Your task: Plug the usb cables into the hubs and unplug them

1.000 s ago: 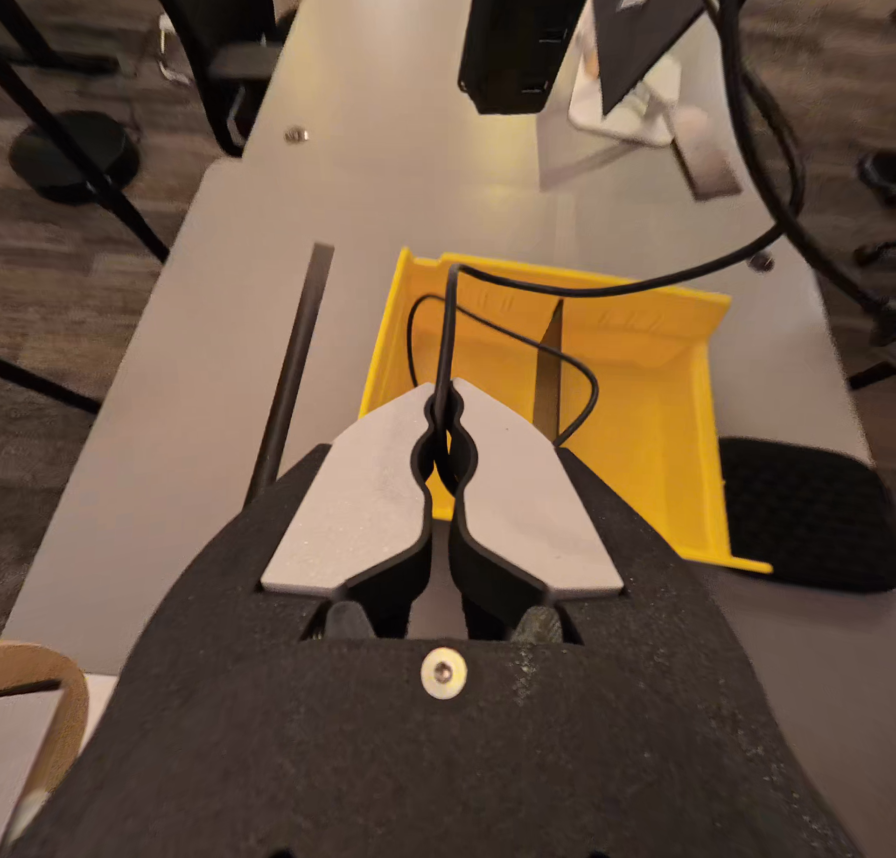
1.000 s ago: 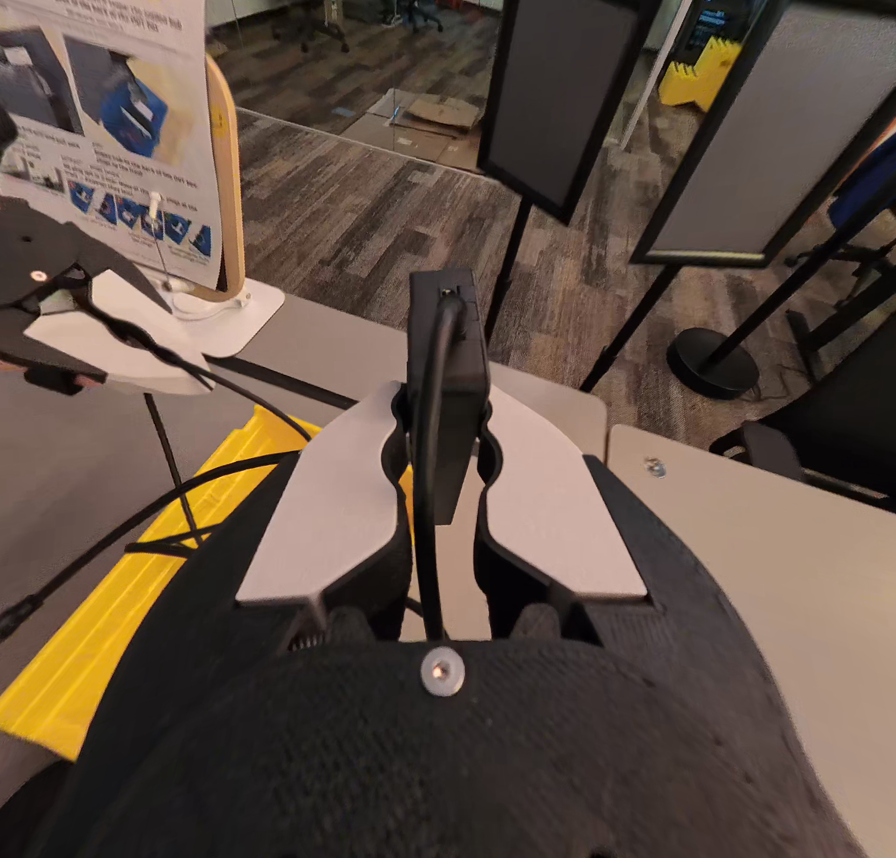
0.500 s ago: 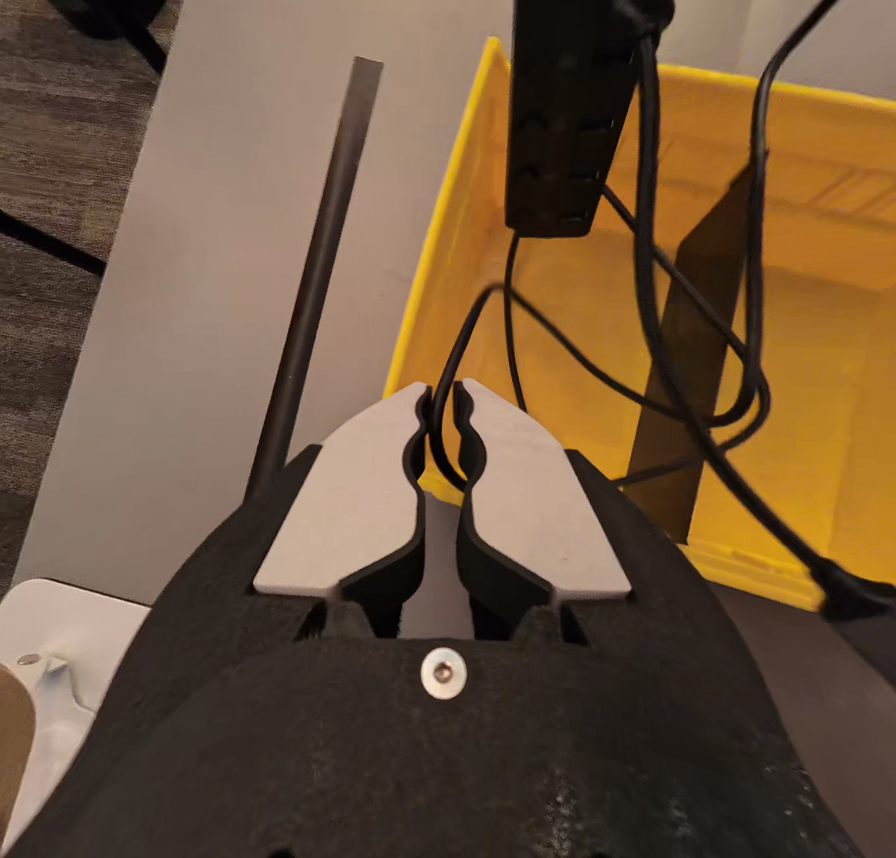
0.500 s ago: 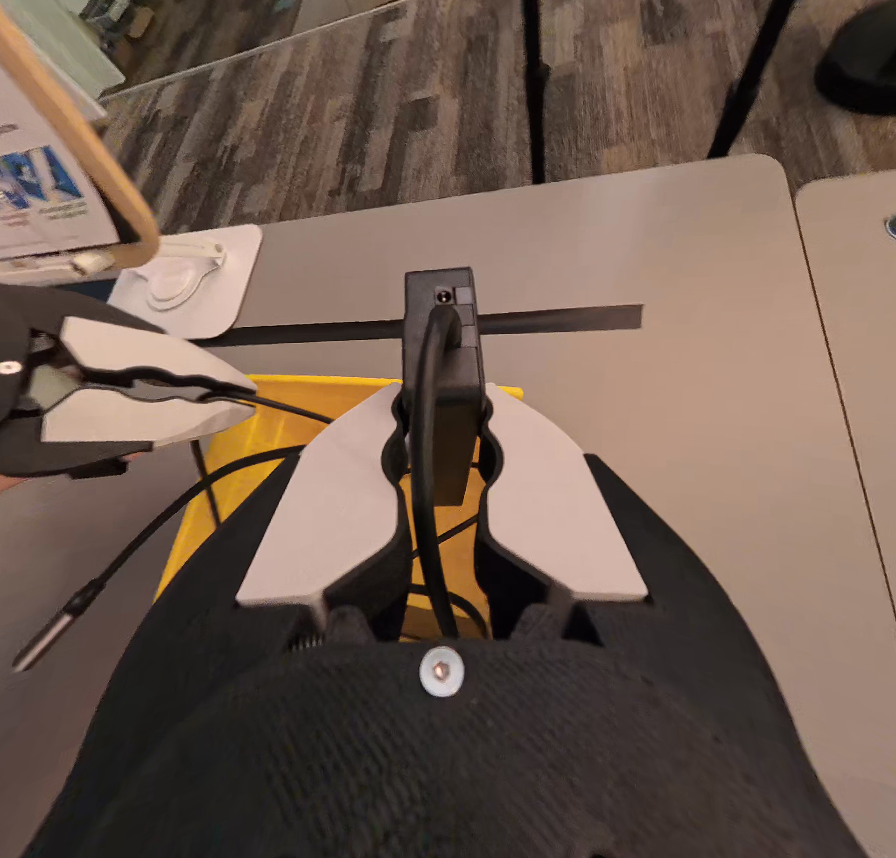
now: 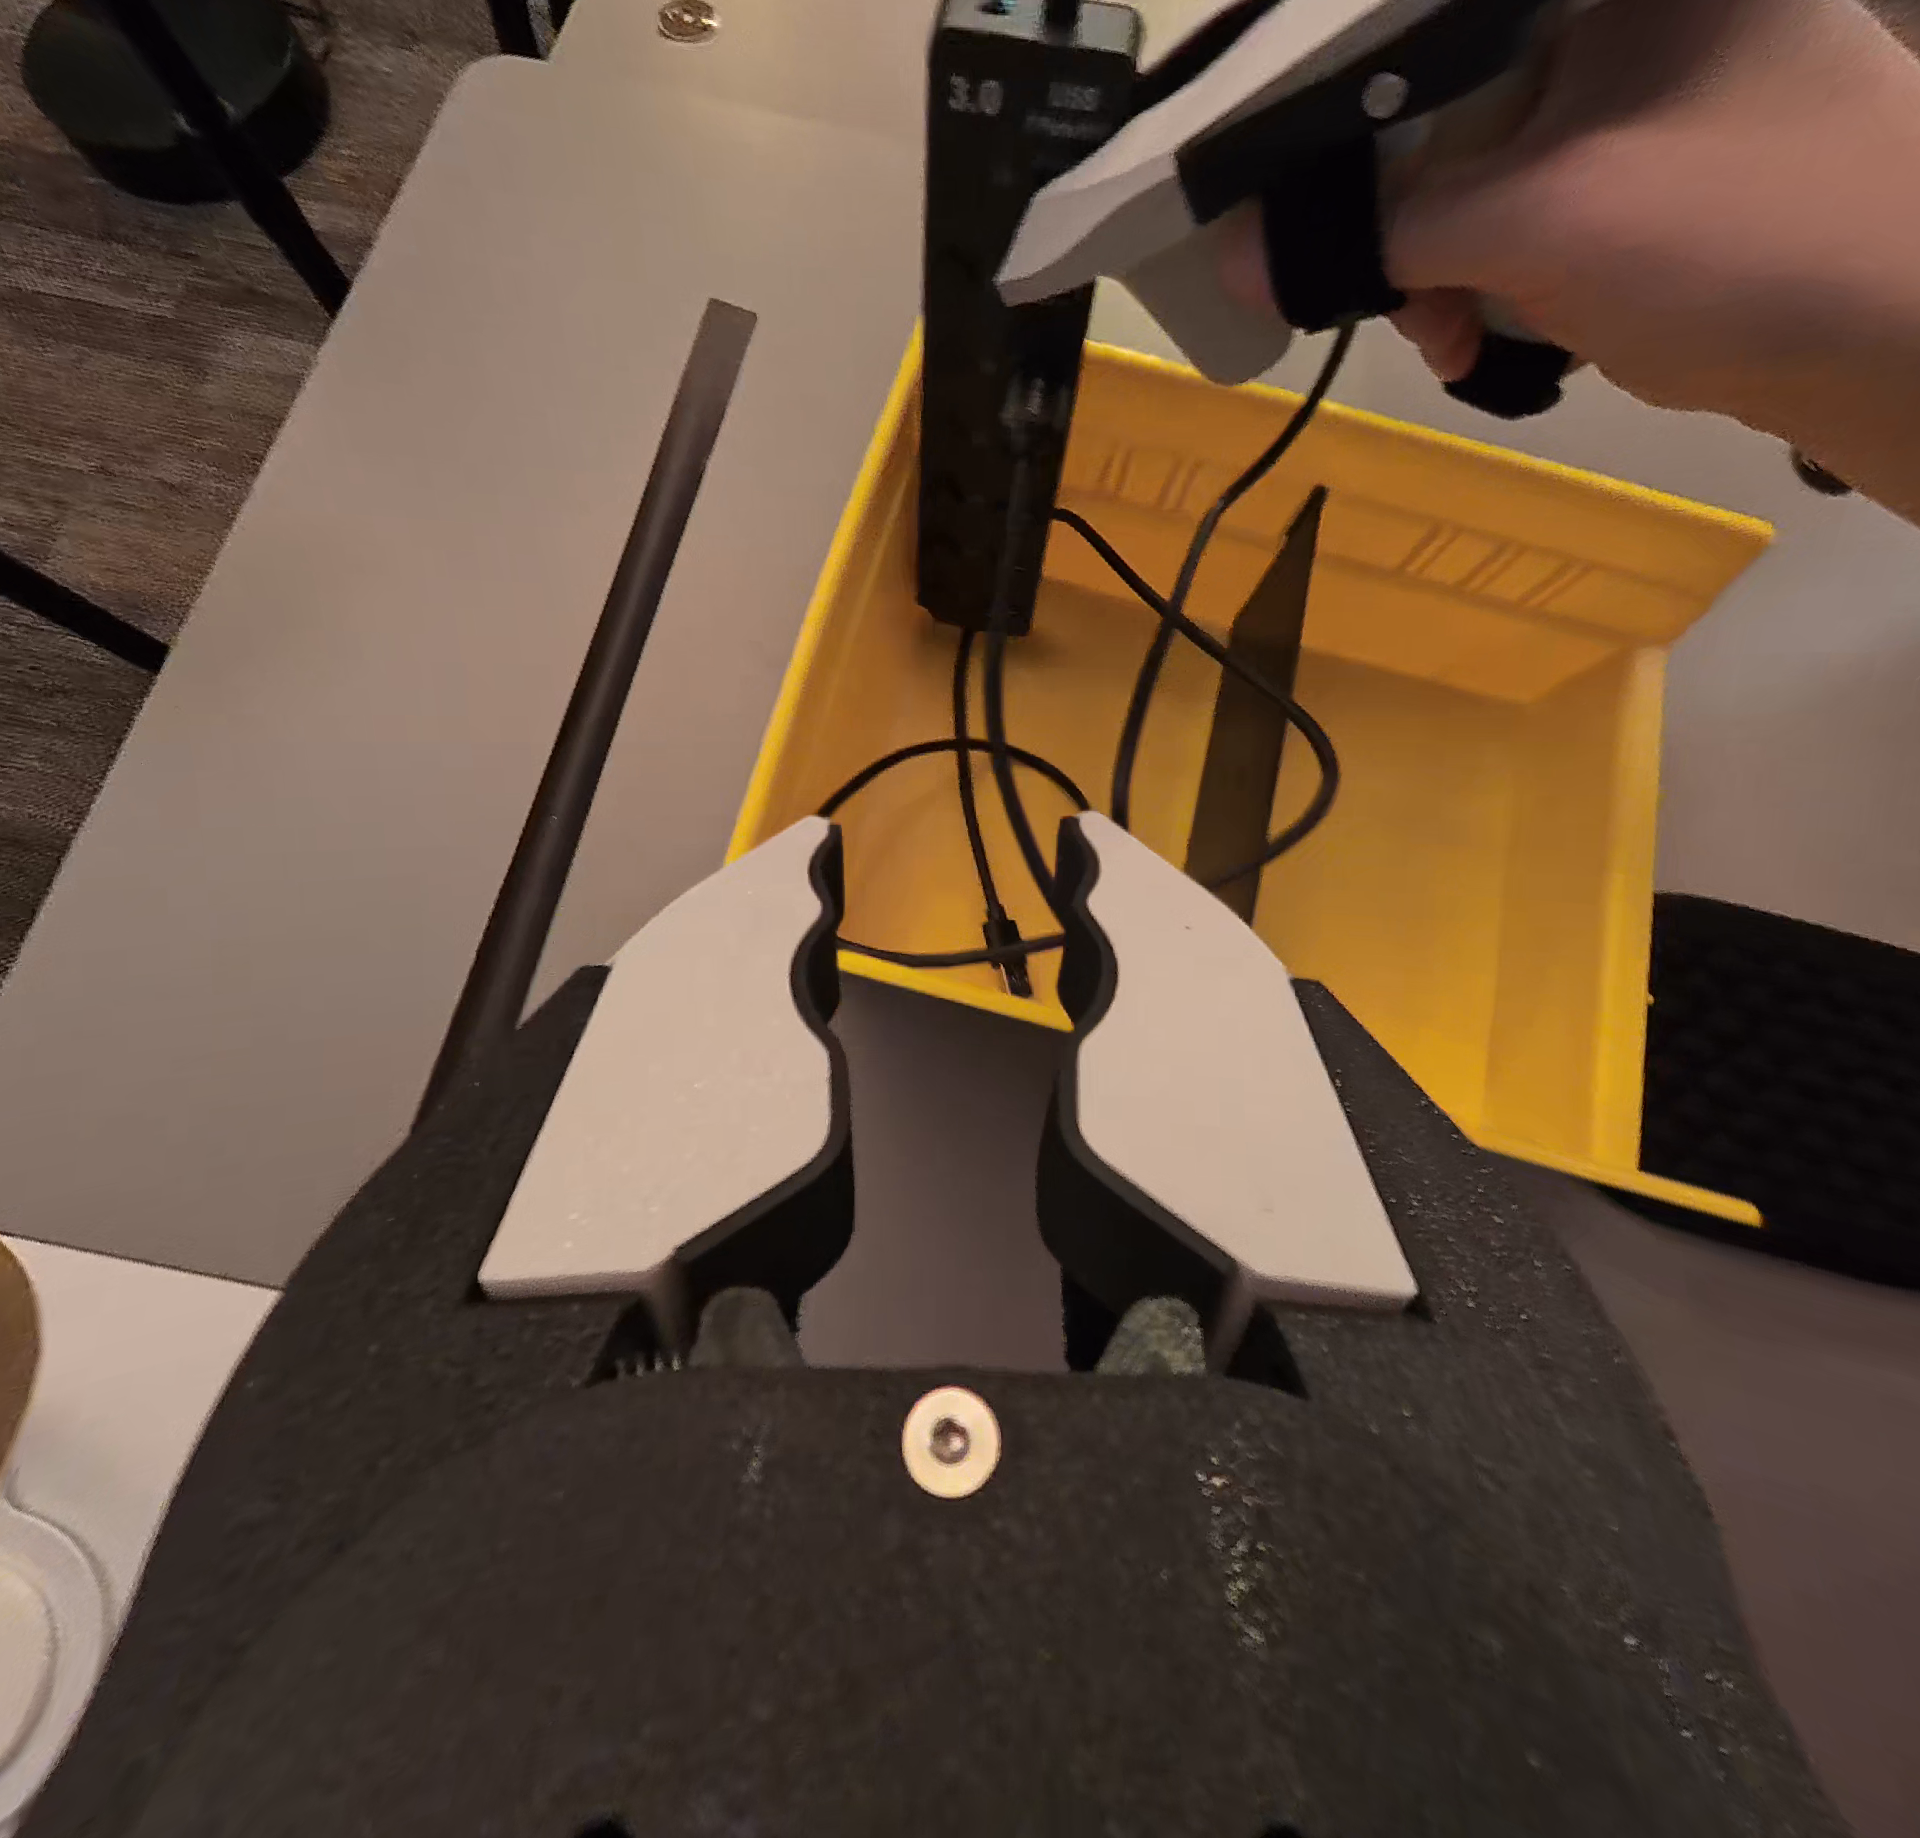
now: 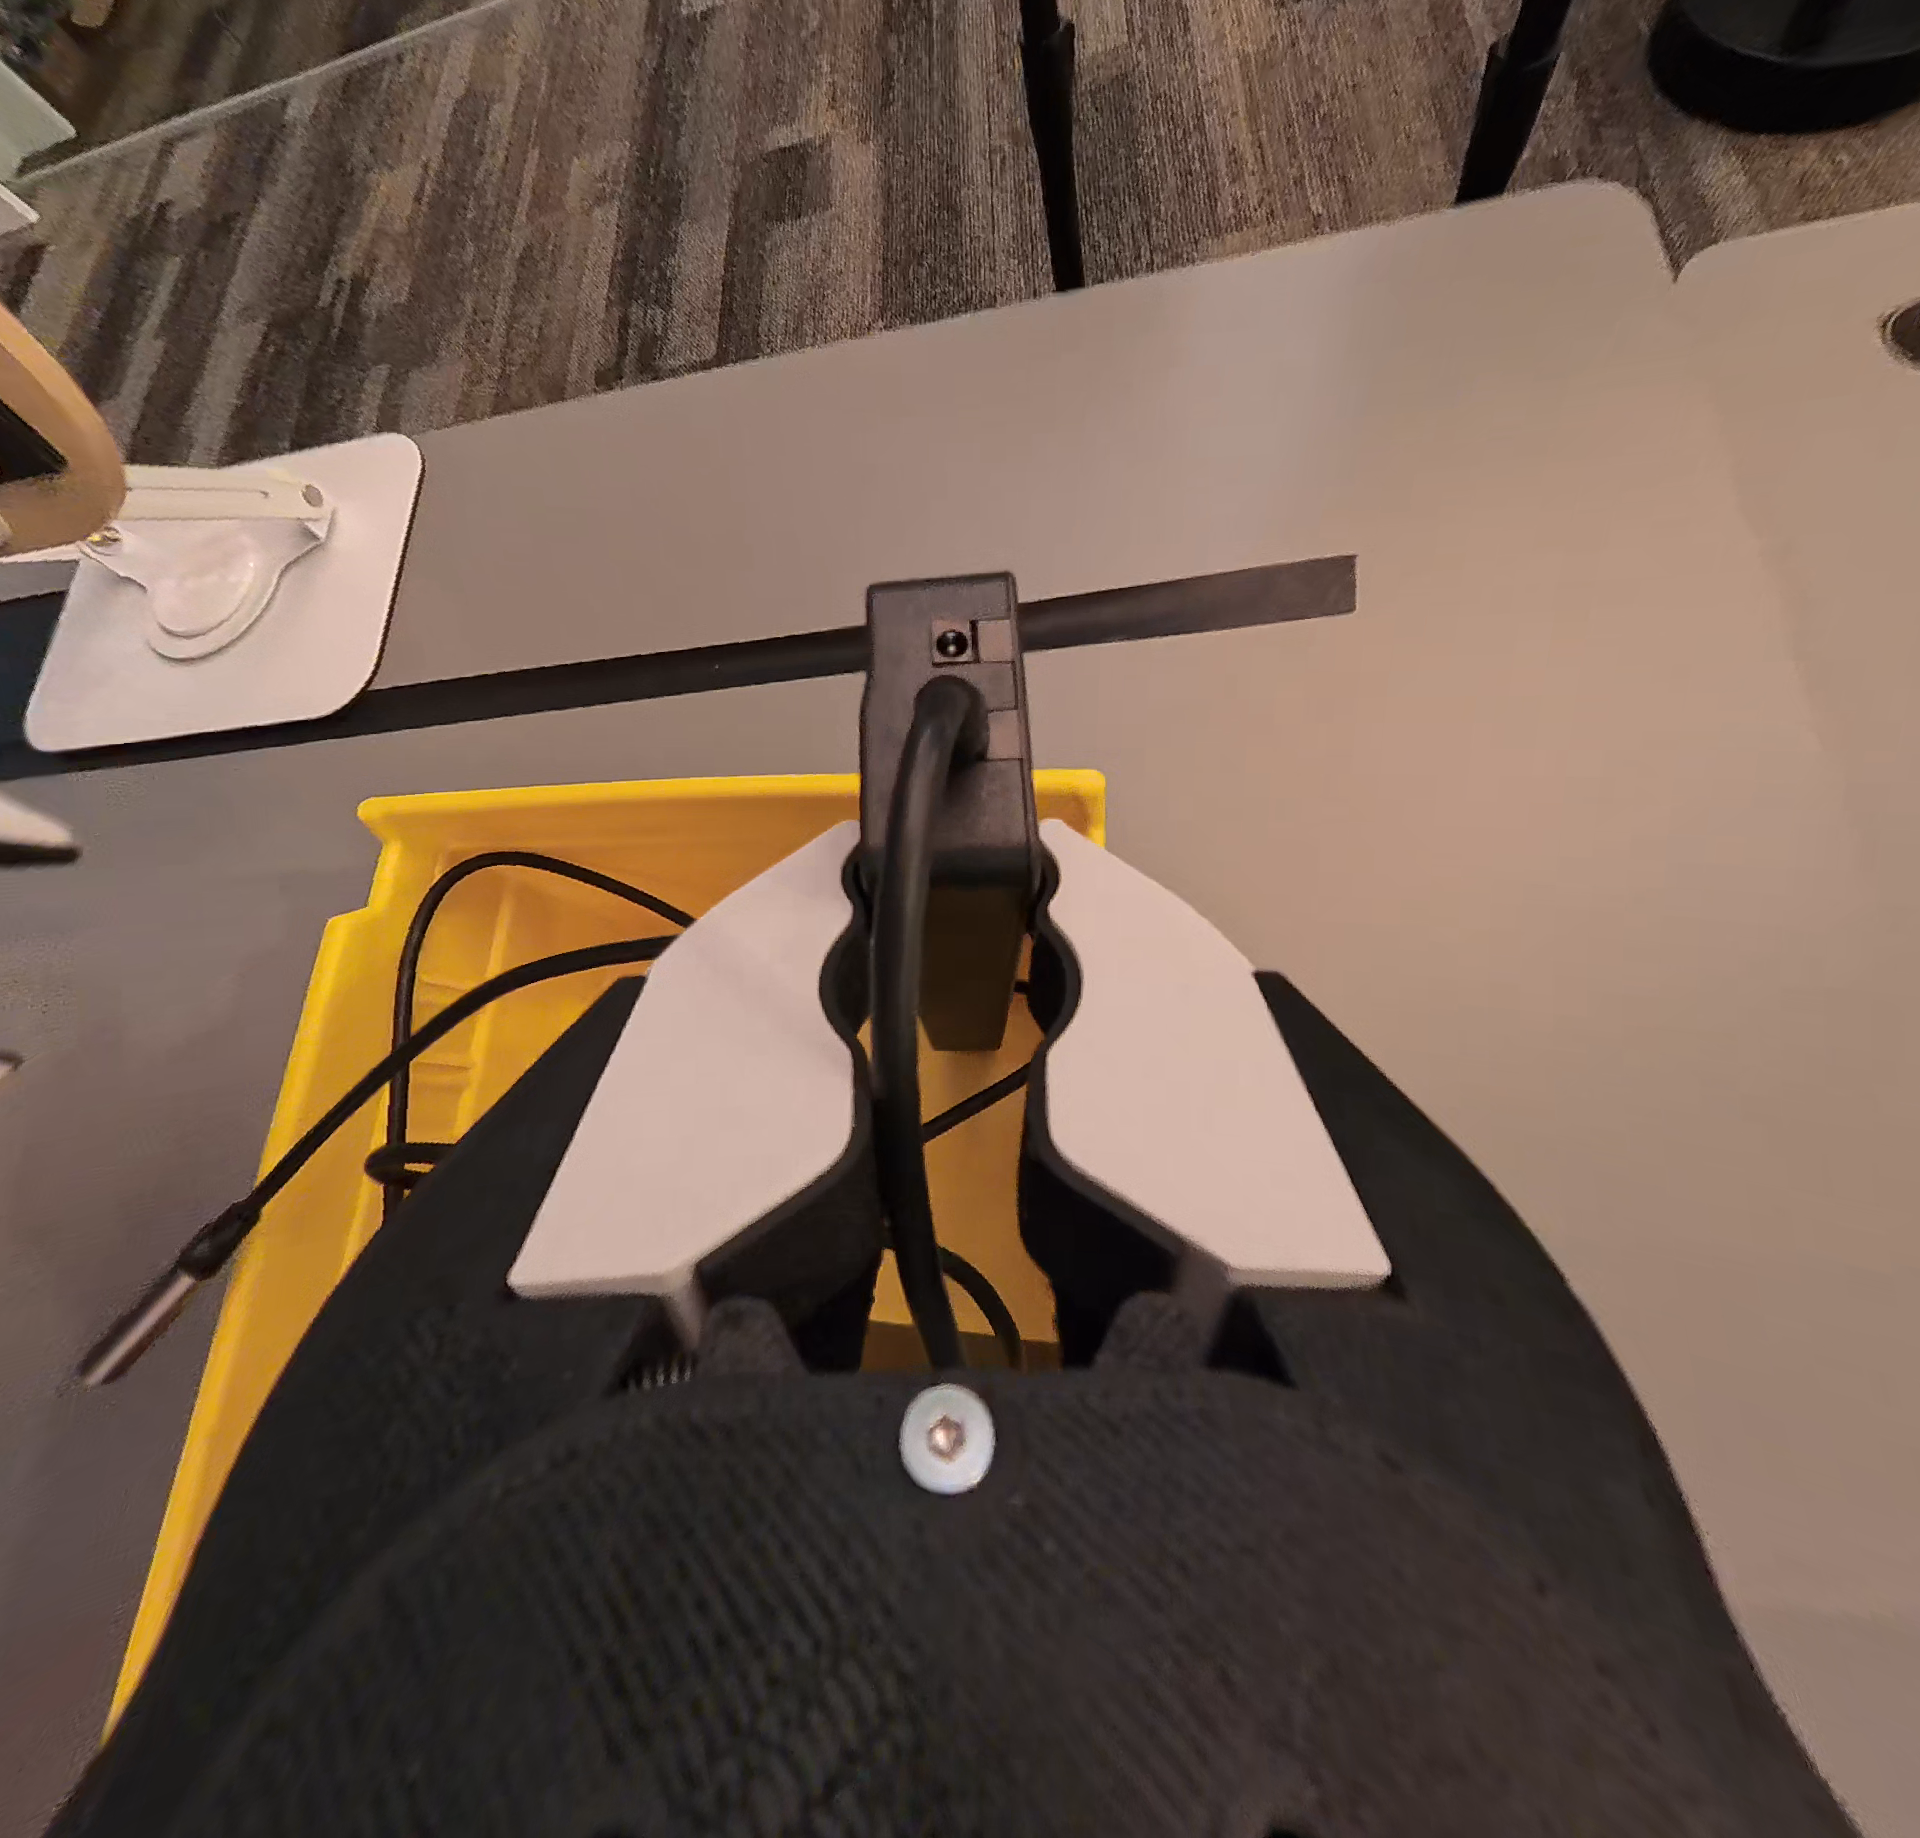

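Since half a second earlier, our left gripper (image 5: 951, 889) had spread its jaws and let go of the thin black cable (image 5: 940, 952), which now lay loose across the gap over the yellow bin's (image 5: 1558, 583) near edge. Our right gripper (image 6: 948, 853) stayed clamped on the black hub (image 6: 951, 749), holding it upright above the bin, one cable plugged into its side.

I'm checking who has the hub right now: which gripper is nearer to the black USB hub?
Right. The right gripper is clamped on the USB hub; the left gripper is open below it, apart.
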{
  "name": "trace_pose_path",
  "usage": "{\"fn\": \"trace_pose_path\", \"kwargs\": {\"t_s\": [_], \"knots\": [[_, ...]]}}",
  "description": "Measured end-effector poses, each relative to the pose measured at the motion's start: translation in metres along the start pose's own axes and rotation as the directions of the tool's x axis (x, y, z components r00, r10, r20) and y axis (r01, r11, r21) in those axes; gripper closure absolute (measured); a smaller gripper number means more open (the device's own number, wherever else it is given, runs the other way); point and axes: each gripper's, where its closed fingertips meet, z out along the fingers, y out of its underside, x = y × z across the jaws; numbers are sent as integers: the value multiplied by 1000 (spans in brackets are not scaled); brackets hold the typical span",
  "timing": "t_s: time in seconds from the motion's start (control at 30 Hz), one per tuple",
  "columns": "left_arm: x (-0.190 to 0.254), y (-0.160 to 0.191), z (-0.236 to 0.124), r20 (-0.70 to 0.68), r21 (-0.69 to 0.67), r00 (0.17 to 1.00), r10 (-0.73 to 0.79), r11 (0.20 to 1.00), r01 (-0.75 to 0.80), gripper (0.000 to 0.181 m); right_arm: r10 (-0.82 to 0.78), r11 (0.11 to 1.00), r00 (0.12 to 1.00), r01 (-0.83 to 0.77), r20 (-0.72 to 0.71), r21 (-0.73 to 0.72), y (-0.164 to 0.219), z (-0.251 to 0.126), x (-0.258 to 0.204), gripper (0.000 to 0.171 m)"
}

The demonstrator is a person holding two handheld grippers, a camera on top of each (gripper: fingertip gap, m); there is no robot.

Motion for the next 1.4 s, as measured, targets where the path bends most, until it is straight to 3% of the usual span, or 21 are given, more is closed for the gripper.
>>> {"fn": "trace_pose_path", "kwargs": {"t_s": [0.2,0.37,0.5,0.77,1.13,1.4], "knots": [[20,12,-16,0,54,1000,0,999,0,143,-35,999,999,35,-17,-11,3,4,-2,144],[35,16,-42,-25,147,999,-33,988,37,143,-4,1000,998,3,69,2,5,1,2,143],[41,28,-68,-11,208,998,-67,976,68,143,-67,997,985,63,159,35,5,-4,4,142],[67,63,-115,-72,376,983,-167,908,182,148,-90,996,976,86,197,27,7,-6,18,137],[91,104,-136,-35,370,979,-200,907,199,148,-87,994,955,64,285,90,-8,-29,15,119],[108,118,-142,-54,375,978,-203,903,209,148,-182,983,951,180,250,29,8,-42,17,123]]}}
